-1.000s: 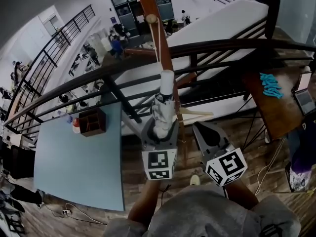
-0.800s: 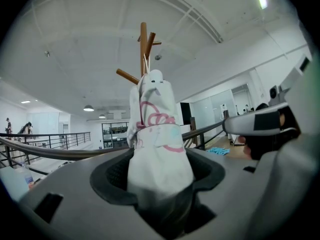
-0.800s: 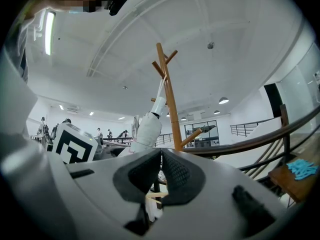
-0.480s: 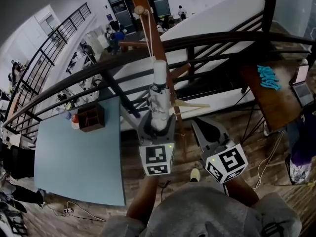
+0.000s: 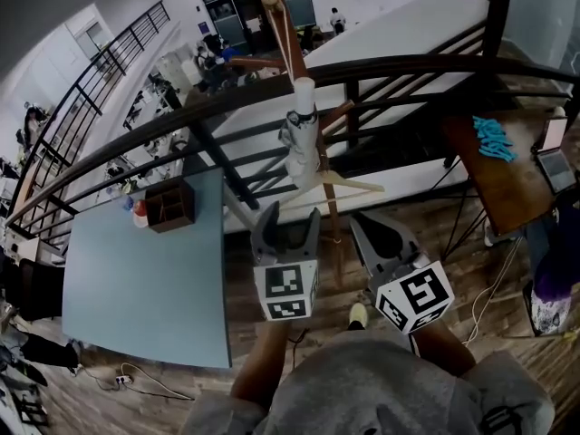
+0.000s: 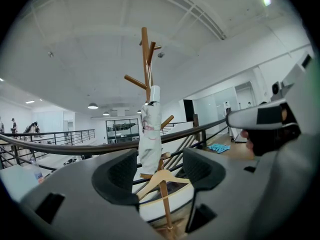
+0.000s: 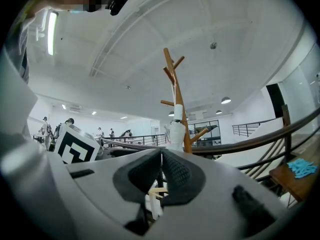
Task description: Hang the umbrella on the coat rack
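Low in the head view's centre, the left gripper point(image 5: 285, 223) holds its jaws wide apart and empty. The right gripper point(image 5: 379, 234) beside it is closed on nothing. Straight beyond the left jaws and clear of them, the folded white umbrella point(image 5: 302, 148) hangs upright on the brown wooden coat rack point(image 5: 292, 43).

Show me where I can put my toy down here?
The light blue table is mostly bare, from its near edge up to the brown box and bottle at the far corner. The brown desk on the right is crowded: a blue heap and a laptop.
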A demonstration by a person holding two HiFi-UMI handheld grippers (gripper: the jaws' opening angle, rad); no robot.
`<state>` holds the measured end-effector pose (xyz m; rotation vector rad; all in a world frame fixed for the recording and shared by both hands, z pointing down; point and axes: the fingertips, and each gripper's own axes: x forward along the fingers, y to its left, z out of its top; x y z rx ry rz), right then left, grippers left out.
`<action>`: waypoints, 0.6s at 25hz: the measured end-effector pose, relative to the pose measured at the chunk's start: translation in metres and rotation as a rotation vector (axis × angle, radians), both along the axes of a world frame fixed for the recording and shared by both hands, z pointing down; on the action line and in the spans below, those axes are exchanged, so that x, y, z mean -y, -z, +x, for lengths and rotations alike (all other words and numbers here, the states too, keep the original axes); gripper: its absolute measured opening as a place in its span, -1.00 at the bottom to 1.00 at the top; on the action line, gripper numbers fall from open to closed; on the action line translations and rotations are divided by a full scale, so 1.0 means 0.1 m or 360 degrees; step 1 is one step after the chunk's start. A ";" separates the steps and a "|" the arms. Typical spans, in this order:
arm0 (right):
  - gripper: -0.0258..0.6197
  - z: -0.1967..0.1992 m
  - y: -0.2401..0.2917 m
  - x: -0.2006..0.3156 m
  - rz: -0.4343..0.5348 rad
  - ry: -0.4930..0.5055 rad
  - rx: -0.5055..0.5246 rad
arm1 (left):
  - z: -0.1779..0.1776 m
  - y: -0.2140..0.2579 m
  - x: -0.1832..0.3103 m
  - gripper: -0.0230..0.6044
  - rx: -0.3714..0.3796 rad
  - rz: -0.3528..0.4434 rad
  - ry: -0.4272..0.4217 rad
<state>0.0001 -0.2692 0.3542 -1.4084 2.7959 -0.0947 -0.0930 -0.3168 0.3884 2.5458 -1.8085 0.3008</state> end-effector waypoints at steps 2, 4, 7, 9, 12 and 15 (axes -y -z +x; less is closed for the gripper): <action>-0.84 -0.01 0.00 -0.03 0.0003 0.0005 0.0005 | 0.02 0.01 -0.07 0.00 -0.0005 0.0001 -0.0021; -0.84 -0.03 -0.01 -0.07 0.0003 0.0014 0.0004 | 0.02 0.00 -0.15 -0.01 -0.0015 -0.0009 -0.0040; -0.84 -0.05 -0.02 -0.15 -0.0002 0.0022 0.0005 | 0.02 -0.02 -0.29 -0.11 -0.0031 -0.0027 -0.0043; -0.84 -0.07 -0.02 -0.21 0.0002 0.0028 0.0010 | 0.00 -0.03 -0.40 -0.26 -0.0037 -0.0034 -0.0032; -0.84 -0.09 -0.03 -0.31 0.0009 0.0029 0.0006 | -0.04 -0.07 -0.57 -0.53 -0.0052 -0.0043 -0.0009; -0.84 -0.12 -0.03 -0.47 0.0014 0.0027 -0.0008 | -0.09 -0.10 -0.77 -0.74 -0.0067 -0.0058 0.0019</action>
